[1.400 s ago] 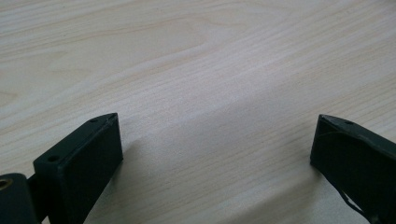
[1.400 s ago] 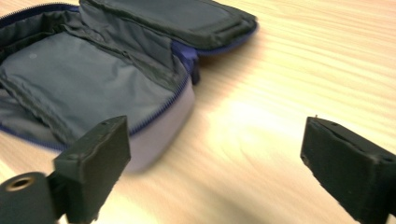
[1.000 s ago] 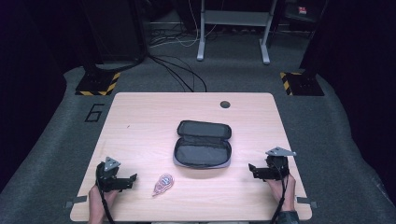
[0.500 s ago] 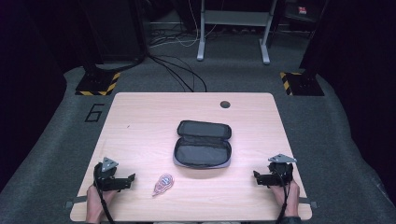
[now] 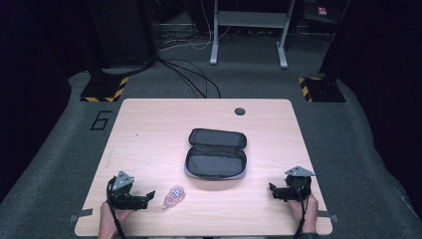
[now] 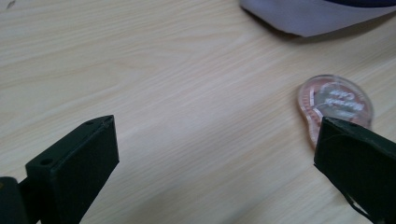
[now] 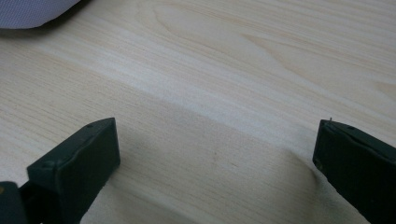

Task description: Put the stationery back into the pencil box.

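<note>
We see the left gripper (image 5: 149, 194) low on the table (image 5: 149, 129) at about seven o'clock, its jaws spread wide with nothing between them. Just beside its tip, toward three o'clock, lies a small pink tape dispenser (image 5: 173, 196) — flat on the wood, not touched. In the left gripper view that pink tape dispenser (image 6: 334, 105) sits just past the right-hand jaw, partly covered by it.

At the table's middle we find an open grey pouch (image 5: 216, 155), its lid folded back toward twelve o'clock. The right gripper (image 5: 272, 191) rests at about five o'clock — well apart from the pouch — and its jaws also stand wide apart over bare wood.
</note>
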Motion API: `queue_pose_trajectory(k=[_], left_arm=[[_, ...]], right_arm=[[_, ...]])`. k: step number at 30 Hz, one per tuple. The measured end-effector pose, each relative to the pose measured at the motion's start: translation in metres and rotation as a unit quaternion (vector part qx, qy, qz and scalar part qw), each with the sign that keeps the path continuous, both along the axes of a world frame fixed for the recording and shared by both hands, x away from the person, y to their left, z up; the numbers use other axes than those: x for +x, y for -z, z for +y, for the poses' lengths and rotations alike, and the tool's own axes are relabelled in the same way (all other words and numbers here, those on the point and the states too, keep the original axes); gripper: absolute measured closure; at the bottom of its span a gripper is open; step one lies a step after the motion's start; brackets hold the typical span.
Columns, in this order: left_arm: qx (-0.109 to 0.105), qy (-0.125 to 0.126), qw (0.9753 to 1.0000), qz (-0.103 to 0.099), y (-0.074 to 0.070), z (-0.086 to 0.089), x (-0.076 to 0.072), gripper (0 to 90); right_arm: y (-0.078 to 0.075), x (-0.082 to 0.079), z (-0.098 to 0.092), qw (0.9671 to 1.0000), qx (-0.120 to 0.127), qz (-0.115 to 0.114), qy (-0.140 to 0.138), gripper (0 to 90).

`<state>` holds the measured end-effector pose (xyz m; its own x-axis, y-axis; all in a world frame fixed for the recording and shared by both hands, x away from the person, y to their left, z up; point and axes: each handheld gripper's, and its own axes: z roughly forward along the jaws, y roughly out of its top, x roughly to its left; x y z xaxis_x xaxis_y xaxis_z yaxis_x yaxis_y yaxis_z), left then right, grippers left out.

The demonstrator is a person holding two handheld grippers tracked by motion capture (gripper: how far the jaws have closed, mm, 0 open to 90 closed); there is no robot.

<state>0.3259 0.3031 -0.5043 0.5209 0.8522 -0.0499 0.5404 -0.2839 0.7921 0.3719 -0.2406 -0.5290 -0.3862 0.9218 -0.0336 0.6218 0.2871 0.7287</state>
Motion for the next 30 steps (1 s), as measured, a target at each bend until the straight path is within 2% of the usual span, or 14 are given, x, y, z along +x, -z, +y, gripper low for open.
queue_pose_trajectory(k=[4, 8, 9, 12, 20, 25, 26, 30], left_arm=[[-0.001, 0.021, 0.9998, -0.007, -0.002, -0.018, -0.005, 0.0], [-0.005, 0.039, 0.9992, -0.002, 0.002, -0.033, -0.007, 0.0], [-0.008, 0.043, 0.9990, 0.001, 0.003, -0.037, -0.007, 0.0], [-0.010, 0.045, 0.9989, 0.004, 0.007, -0.045, -0.007, 0.0], [0.006, 0.067, 0.9975, 0.021, 0.015, -0.060, -0.005, 0.3], [0.020, 0.070, 0.9972, 0.014, 0.020, -0.067, -0.007, 12.1], [0.019, 0.072, 0.9971, 0.018, 0.020, -0.068, -0.007, 15.4], [0.027, 0.068, 0.9973, 0.009, 0.021, -0.071, -0.009, 20.8]], right_arm=[[0.000, 0.001, -0.001, 1.0000, 0.004, 0.004, 0.000, 0.0], [0.000, 0.000, 0.001, 1.0000, 0.003, 0.000, 0.007, 0.1], [0.000, 0.000, 0.000, 1.0000, 0.001, 0.002, 0.000, 0.0], [0.000, 0.000, 0.001, 1.0000, 0.003, 0.000, 0.007, 0.0], [0.000, 0.000, 0.000, 1.0000, 0.004, 0.002, 0.003, 0.1], [0.000, 0.000, 0.001, 1.0000, 0.003, 0.000, 0.006, 0.1], [0.000, 0.000, 0.000, 1.0000, 0.004, 0.002, 0.003, 0.1], [0.000, 0.001, 0.000, 1.0000, 0.003, 0.003, -0.001, 0.1]])
